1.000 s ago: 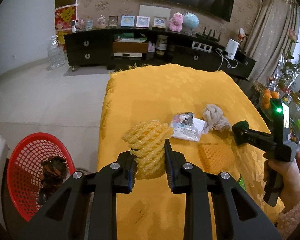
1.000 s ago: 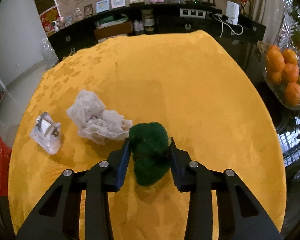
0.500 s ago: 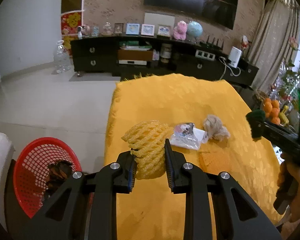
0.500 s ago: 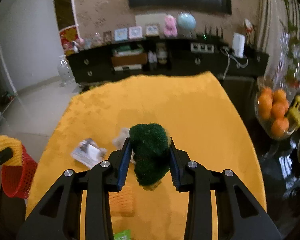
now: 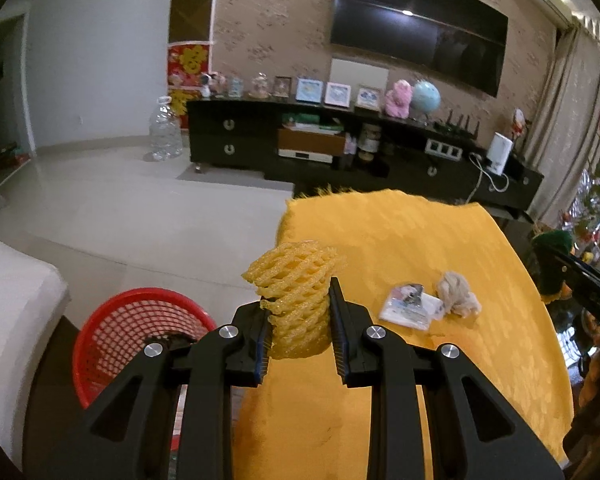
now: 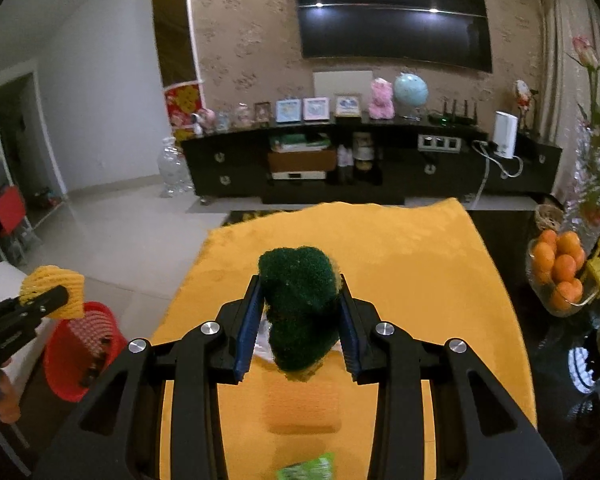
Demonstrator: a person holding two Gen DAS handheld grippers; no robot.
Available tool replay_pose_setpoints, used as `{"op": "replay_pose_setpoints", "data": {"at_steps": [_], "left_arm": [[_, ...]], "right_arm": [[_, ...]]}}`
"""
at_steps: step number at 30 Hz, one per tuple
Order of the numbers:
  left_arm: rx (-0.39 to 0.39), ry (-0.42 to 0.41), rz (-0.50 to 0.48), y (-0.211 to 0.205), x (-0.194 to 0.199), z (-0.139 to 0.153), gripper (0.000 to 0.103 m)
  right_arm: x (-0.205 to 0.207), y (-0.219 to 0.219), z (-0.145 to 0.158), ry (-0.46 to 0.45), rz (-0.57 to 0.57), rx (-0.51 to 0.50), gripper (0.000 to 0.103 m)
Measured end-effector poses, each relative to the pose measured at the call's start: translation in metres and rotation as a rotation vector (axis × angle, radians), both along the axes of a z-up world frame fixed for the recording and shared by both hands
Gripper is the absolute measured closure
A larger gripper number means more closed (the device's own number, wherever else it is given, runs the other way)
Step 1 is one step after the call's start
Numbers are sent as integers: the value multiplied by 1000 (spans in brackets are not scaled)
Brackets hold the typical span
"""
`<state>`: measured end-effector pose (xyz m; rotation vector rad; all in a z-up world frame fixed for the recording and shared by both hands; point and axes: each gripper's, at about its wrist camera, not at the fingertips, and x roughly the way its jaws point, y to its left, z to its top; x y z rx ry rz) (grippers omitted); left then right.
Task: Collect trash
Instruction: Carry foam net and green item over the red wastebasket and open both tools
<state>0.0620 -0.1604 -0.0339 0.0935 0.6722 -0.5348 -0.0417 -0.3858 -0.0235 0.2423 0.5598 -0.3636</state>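
We see, from the left wrist view, the red basket (image 5: pixel 140 332) on the floor at eight o'clock, some dark scrap lying inside it, beside the table draped in a yellow cloth (image 5: pixel 420 240). The left gripper (image 5: pixel 300 308) is clamped on a yellow foam fruit net (image 5: pixel 296 296), held upright above the table's left edge, just to the right of the basket. On the cloth at three o'clock lie a clear plastic wrapper (image 5: pixel 408 304) and, touching its right side, a crumpled tissue (image 5: pixel 458 294).

From the right wrist view, the same net appears at nine o'clock, hanging over the basket's rim. At centre, the right gripper (image 6: pixel 300 316) is squeezed around a dark green scouring sponge (image 6: pixel 298 304), held above the cloth. Below it at six o'clock we make out a flat orange foam pad (image 6: pixel 302 404) on the cloth and a blurred green scrap (image 6: pixel 308 468) near the frame's lower edge. A bowl of oranges (image 6: pixel 560 272) stands at three o'clock, off the cloth.
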Motion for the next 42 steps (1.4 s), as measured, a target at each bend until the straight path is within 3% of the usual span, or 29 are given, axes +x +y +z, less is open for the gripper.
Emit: {"op": "replay_pose_setpoints", "data": {"at_steps": [13, 25, 42], "left_arm": [[-12, -45, 140, 73, 14, 18, 80], [-4, -43, 249, 126, 34, 16, 80], [61, 18, 321, 154, 55, -14, 79]], "right_arm": [[36, 53, 13, -7, 103, 29, 68], [91, 126, 32, -36, 294, -4, 68], [139, 172, -4, 43, 480, 57, 68]]}}
